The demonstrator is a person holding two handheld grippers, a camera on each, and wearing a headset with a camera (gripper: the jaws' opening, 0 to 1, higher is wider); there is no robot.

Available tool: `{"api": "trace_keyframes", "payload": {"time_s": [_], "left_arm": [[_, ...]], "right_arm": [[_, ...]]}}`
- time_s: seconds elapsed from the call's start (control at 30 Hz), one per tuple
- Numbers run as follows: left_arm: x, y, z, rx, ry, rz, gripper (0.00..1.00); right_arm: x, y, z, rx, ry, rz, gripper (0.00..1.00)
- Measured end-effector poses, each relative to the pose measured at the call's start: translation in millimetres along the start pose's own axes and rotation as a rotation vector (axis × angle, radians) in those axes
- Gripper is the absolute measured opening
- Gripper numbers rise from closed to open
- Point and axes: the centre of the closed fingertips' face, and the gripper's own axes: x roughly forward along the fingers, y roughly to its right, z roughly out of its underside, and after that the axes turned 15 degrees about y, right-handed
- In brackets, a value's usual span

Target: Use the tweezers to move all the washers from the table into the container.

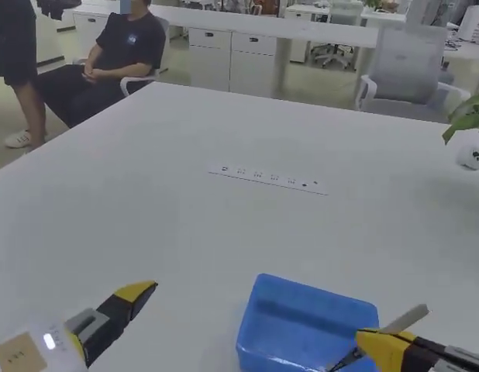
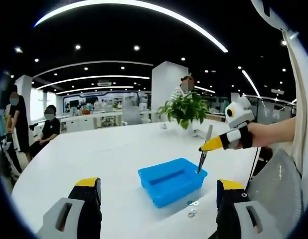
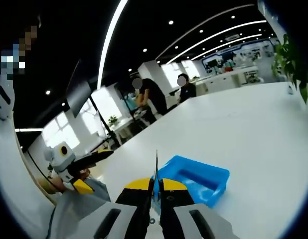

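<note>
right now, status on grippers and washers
Left gripper open. Right gripper shut on tweezers, tips at blue container. Washers on table beside container. Nothing blocking.

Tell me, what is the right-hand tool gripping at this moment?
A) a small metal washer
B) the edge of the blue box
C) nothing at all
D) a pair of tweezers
D: the right gripper is shut on thin tweezers, whose tip hangs at the blue container.

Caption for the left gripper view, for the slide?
Right tongs hold tweezers at a corner of the blue container; washers lie on the table beside it.
</note>
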Motion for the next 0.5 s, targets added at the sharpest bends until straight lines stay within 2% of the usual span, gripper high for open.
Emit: {"api": "trace_keyframes", "payload": {"time_s": [0.2,0.3,0.5], "left_arm": [[-0.2,1.0,4.3,0.025,-0.025,0.009,0.98],[-0.5,2.8,4.7,0.038,-0.031,0.017,0.96],[-0.3,3.6,3.5,0.045,-0.025,0.018,0.95]], "right_arm": [[3.0,19.8,-1.6,-0.059,-0.019,0.05,0.02],[5.9,31.5,2.7,-0.106,-0.047,0.082,0.02],[11.0,51.0,15.8,-0.176,-0.11,0.11,0.02]]}}
